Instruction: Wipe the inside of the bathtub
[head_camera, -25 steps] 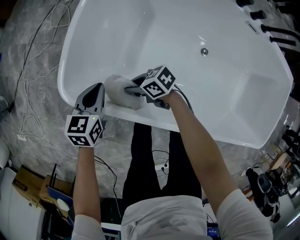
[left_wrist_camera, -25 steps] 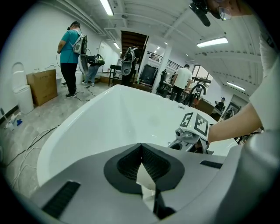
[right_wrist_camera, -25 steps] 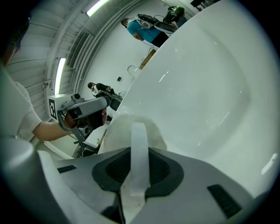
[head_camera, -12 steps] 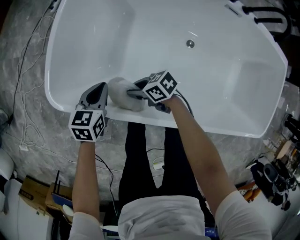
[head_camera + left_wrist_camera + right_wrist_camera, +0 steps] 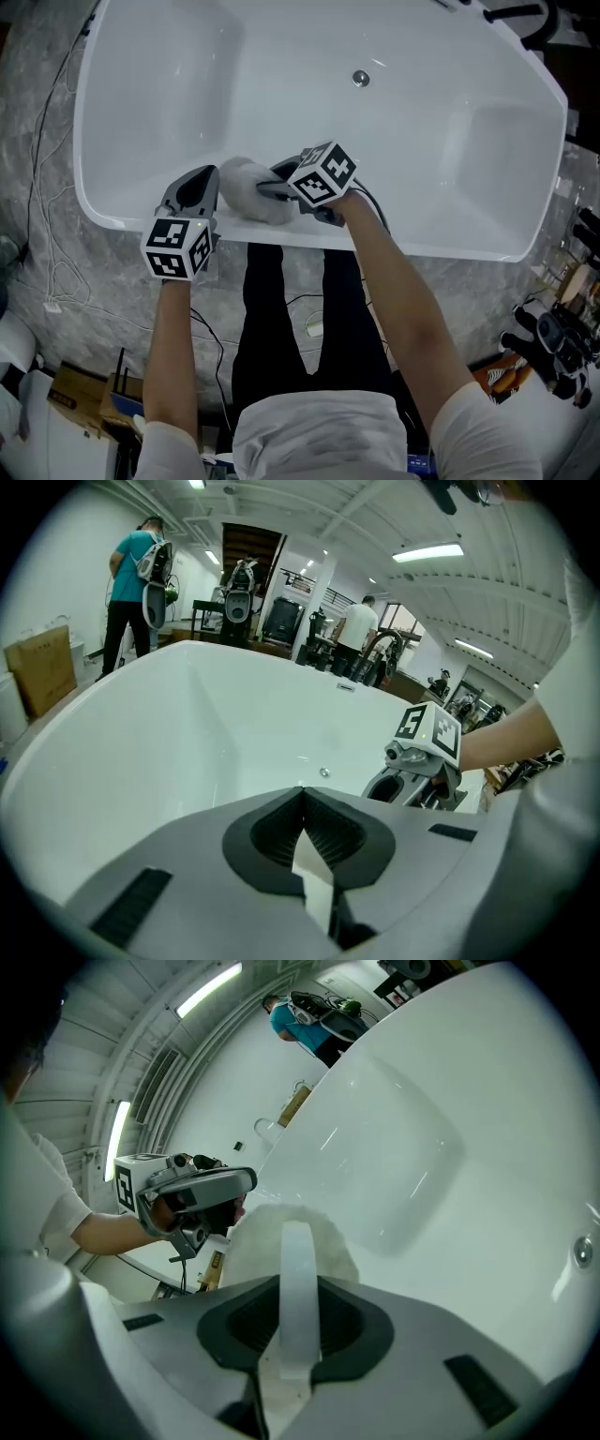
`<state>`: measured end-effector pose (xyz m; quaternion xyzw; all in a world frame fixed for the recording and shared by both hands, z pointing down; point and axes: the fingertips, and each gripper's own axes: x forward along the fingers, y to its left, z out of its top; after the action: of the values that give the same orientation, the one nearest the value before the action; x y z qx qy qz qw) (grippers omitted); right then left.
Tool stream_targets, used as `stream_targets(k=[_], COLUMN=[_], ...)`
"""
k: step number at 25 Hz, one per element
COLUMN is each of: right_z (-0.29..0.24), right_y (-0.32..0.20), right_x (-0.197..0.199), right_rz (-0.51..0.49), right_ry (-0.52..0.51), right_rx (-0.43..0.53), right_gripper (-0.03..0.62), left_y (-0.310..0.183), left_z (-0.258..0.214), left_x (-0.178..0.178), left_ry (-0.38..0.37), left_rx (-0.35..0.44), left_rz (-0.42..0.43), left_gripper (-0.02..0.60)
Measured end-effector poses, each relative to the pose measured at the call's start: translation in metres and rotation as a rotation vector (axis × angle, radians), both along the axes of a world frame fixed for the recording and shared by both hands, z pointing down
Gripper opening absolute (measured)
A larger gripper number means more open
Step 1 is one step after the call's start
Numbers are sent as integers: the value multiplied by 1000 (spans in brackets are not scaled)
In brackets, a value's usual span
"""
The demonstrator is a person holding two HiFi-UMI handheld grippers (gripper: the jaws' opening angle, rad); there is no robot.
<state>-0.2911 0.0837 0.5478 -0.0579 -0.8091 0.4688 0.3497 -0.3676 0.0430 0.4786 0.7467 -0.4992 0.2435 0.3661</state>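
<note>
White and glossy, the bathtub (image 5: 403, 169) fills the upper half of the head view. Its near rim runs from nine o'clock to four o'clock across the frame. At nine o'clock, outside the tub, thin pale cables (image 5: 49, 234) trail over a grey marbled floor (image 5: 37, 122).

The left gripper (image 5: 202, 183) sits at about ten o'clock from the frame's middle, its tips reaching over the near rim into the tub. In the left gripper view its jaws meet at the tips with nothing caught between them, and only the tub's white wall shows beyond.

Just beside it, at its three o'clock, lies a fluffy white pad (image 5: 246, 187) against the tub's near inner wall, a little below the rim. Whether it presses on the wall cannot be told.

At the pad's three o'clock comes the right gripper (image 5: 272, 186), angled towards nine o'clock. The right gripper view shows its jaws clamped on a pale strap (image 5: 298, 1279) that arches up from the pad, so the pad hangs straight ahead of the tips. There the left gripper shows at ten o'clock, close behind the pad.

The round metal drain (image 5: 361, 79) lies on the tub floor at one o'clock from the right gripper, well apart from it.
</note>
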Motion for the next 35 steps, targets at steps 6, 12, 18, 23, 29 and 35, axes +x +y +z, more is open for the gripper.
stream_targets(k=[6,12,18,23,29,35], right_z=[-3,-6,-6,-3,-11,-12], right_y=[-3,-4,-2,0,3,2], right_x=[38,80,111,132,158,212], right_rz=[29,86,131,128,88,29], right_ry=[6,9,7,10,-9,29], right_rx=[-5,-12,20,-6,-45,-38], right_gripper=[95,95,93,92,92,92], left_y=[-10,-16,-14,-19,-24,-22], left_z=[-1,-3,-5,-13,-10,-9], left_x=[37,80,113,145,172,221], left_ry=[2,1,-3,5,-5,-2], left_rx=[0,1,4,12,24,21], left_rz=[47,105,166,204,239,282], left_gripper=[7,6,6,6,7,7])
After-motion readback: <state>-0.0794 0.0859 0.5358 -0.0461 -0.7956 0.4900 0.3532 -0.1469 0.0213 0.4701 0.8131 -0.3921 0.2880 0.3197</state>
